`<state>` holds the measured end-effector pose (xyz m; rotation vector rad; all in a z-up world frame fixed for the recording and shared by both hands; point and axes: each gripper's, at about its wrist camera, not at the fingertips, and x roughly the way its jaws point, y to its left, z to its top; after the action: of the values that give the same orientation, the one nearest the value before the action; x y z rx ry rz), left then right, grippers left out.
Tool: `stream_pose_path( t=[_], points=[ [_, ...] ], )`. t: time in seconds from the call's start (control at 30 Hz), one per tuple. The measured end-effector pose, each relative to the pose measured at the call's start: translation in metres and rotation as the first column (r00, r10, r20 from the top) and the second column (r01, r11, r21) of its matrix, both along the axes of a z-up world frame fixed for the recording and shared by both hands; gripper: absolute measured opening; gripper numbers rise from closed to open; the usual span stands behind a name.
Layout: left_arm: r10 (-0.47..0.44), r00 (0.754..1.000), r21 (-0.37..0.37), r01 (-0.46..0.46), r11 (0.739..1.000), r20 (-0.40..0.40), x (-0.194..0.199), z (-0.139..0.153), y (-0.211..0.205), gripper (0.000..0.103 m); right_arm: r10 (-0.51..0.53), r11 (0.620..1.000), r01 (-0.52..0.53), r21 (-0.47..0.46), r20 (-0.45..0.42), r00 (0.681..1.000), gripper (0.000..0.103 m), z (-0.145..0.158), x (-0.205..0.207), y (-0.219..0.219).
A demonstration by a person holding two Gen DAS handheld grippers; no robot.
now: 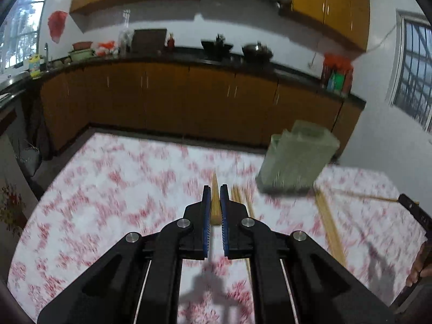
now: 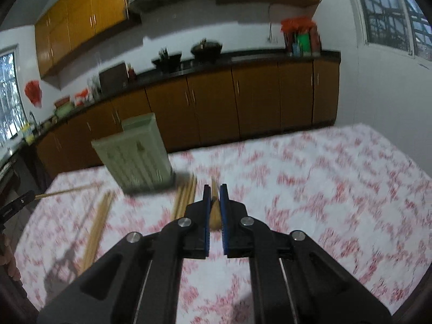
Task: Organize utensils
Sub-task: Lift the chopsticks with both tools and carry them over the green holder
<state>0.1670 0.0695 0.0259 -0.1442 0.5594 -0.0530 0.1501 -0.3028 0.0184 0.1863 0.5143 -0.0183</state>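
Observation:
In the left wrist view my left gripper (image 1: pixel 215 187) is shut on a wooden chopstick (image 1: pixel 215 205), which runs forward between the blue pads above the table. In the right wrist view my right gripper (image 2: pixel 215 187) is likewise shut on a chopstick (image 2: pixel 215 216). A pale green slotted utensil holder (image 1: pixel 297 159) (image 2: pixel 137 154) stands on the table just ahead, between the two grippers. Loose chopsticks (image 1: pixel 330 226) (image 2: pixel 97 226) lie on the cloth below it, with more chopsticks (image 2: pixel 186 198) at its base. Both views are motion-blurred.
The table wears a white cloth with a red pattern (image 1: pixel 121 189). Orange kitchen cabinets (image 1: pixel 162 100) and a dark worktop with pots stand beyond the table's far edge. A person's hand (image 1: pixel 421 267) shows at the right edge of the left wrist view.

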Motion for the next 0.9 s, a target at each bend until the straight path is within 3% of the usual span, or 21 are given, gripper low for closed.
stream_pose_path(
  t=[0.53,0.73,0.9],
  points=[
    [0.031,0.996,0.032,-0.034,0.999,0.079,0.028,0.041,0.003,0.008,-0.004,1.000,0.005,-0.005,0.132,0.991,0.008,0.058,0.029,0.001],
    [0.021,0.980,0.038,-0.029,0.999,0.198,0.035,0.093,-0.007,0.008,0.002,1.000,-0.007,0.016,0.286,0.958,0.008,0.122,0.035,0.004],
    [0.005,0.950,0.037,-0.017,0.999,0.313,0.043,0.140,-0.031,0.008,0.024,0.998,-0.044,0.039,0.404,0.915,0.008,0.166,0.042,0.017]
  ],
)
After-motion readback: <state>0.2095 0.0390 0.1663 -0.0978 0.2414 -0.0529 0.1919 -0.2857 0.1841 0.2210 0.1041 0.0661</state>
